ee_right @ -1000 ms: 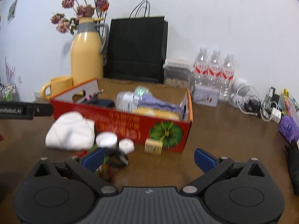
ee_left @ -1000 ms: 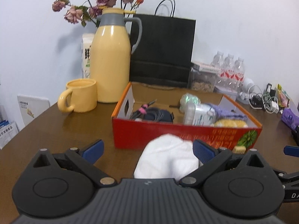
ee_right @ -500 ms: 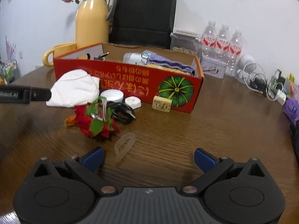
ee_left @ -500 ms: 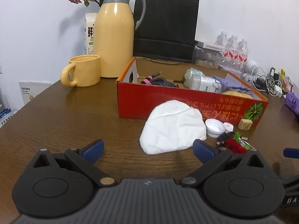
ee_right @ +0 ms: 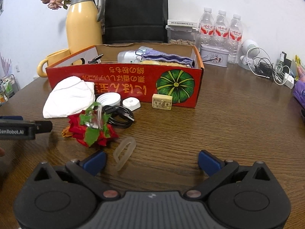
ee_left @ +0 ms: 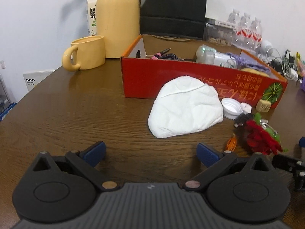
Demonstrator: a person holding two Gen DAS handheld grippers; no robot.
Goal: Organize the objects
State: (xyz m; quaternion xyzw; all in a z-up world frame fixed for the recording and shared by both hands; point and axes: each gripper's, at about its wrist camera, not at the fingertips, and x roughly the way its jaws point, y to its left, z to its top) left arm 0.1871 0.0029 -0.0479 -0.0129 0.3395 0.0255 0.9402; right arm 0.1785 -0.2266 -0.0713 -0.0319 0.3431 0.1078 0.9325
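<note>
Left hand-held gripper [ee_left: 150, 152] hangs low over the dark wooden bench [ee_left: 76, 114], its blue-padded fingers [ee_left: 94, 152] spread wide with nothing between them. Ahead of it, a crumpled white cloth [ee_left: 185, 107] lies against the front wall of the long red cardboard box [ee_left: 171, 80]. Just right of the cloth sit a white ribbed screw cap [ee_left: 231, 106] and a small beige printed block [ee_left: 264, 105], and nearer, a red artificial flower with green leaves [ee_left: 261, 137]. Behind the box stand a yellow ceramic mug [ee_left: 86, 53] and a tall yellow thermos jug [ee_left: 118, 19].

From the right wrist view, the right hand-held gripper [ee_right: 151, 162] is likewise wide open and holds nothing. A translucent oval plastic ring [ee_right: 124, 151] lies flat on the bench just beside its left finger [ee_right: 94, 162]. Beyond the ring is the red flower [ee_right: 91, 131], with a coiled black cable [ee_right: 119, 115] touching it, then the white cap [ee_right: 108, 99], a small white round disc [ee_right: 131, 103] and the beige block [ee_right: 162, 102] along the box's front wall [ee_right: 124, 84]. A purple knitted pouch [ee_right: 165, 57] rests inside the box. The left hand-held gripper's black finger [ee_right: 24, 128] reaches in from the left edge, near the flower.
</note>
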